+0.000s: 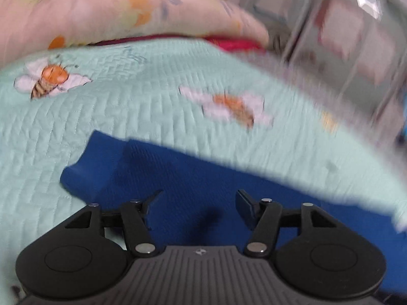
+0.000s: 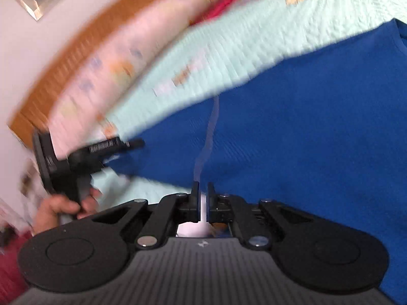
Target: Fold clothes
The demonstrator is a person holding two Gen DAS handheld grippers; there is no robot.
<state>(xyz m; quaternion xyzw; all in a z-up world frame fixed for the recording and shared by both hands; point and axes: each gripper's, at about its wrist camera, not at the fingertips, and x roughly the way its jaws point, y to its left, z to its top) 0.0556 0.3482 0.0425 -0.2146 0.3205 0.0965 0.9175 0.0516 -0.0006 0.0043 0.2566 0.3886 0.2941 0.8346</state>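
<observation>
A blue garment [image 1: 178, 172] lies flat on a mint quilt with bee prints [image 1: 127, 117], one corner folded over at its left [image 1: 89, 167]. My left gripper [image 1: 199, 198] hovers just over the garment, open, with nothing between its fingers. In the right wrist view the garment [image 2: 305, 127] fills the right half. There my right gripper [image 2: 202, 190] is shut on a thin pale strip [image 2: 209, 132] that runs up across the blue cloth. A hand [image 2: 58, 208] holds the left gripper [image 2: 132, 145] at the garment's left edge.
A pink floral pillow [image 1: 101, 7] lies at the head of the quilt, with red cloth [image 1: 236, 43] under it. A brown wooden headboard [image 2: 63, 58] stands behind. Blurred furniture and a window [image 1: 343, 38] sit past the bed's right edge.
</observation>
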